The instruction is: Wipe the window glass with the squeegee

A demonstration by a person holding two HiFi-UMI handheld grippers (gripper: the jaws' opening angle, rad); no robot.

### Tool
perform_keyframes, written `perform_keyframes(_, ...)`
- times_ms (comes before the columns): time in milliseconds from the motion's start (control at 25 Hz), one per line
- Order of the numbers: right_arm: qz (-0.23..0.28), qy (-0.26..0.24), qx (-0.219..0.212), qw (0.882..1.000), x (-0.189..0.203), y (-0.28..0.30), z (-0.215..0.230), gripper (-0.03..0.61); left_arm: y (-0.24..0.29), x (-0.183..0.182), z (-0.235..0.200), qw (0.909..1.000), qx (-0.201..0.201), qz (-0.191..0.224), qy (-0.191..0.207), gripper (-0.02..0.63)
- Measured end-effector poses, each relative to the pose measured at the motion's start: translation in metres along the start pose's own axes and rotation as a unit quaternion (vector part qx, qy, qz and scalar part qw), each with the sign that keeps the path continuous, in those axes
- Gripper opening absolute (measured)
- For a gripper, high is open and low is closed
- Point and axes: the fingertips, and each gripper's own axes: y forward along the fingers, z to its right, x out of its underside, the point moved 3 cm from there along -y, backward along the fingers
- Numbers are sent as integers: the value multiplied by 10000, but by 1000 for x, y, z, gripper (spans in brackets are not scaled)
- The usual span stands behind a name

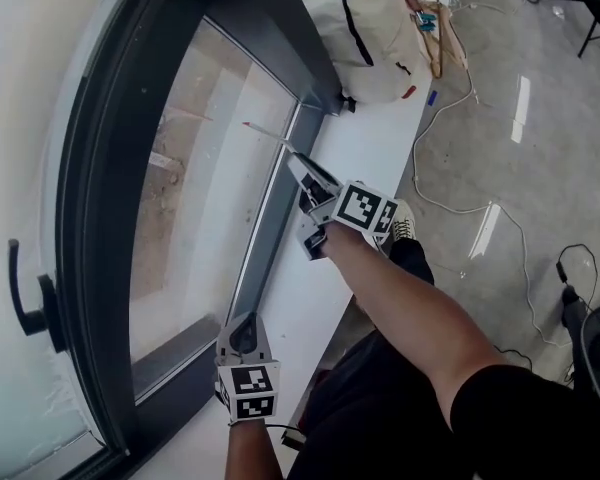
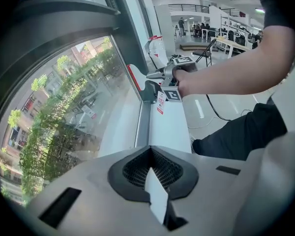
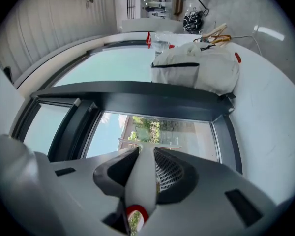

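Right gripper view alone shows the right gripper (image 3: 146, 151) fingers clamping the squeegee (image 3: 143, 175) handle; left gripper (image 2: 150, 150) fingers sit closed

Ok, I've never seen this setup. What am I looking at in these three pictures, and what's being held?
There is no robot arm here: a person holds a two-jaw gripper in each hand. The head view looks down from a camera on the person's head. The other two views ride on the grippers and look along their jaws. The right gripper is shut on the white handle of a squeegee, whose blade reaches up to the window glass; I cannot confirm contact. The left gripper sits lower by the dark frame, jaws together, with nothing I can name between them. Further along the white windowsill lies a white bag.
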Motion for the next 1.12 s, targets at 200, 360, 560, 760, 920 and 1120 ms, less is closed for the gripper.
perform_keyframes(200,356,-93,22,9993,-63,32,18,91,16,-31,-1,9999,69,-84,71,0)
perform_keyframes(360,358,-153,5,9992,-90,62,30,91,29,-50,-6,9998,84,-156,15,2)
perform_keyframes(560,215,-174,6,9996,-100,88,46,91,44,-67,-12,9997,104,-206,-52,1)
perform_keyframes(760,159,-104,-26,9998,-102,101,61,91,55,-81,-18,9996,104,-245,50,1)
perform_keyframes(920,117,-65,-90,9999,-100,110,67,91,62,-82,-19,9995,128,-298,32,0)
perform_keyframes(1120,79,-37,-141,9999,-98,114,70,91,66,-82,-19,9993,144,-348,50,1)
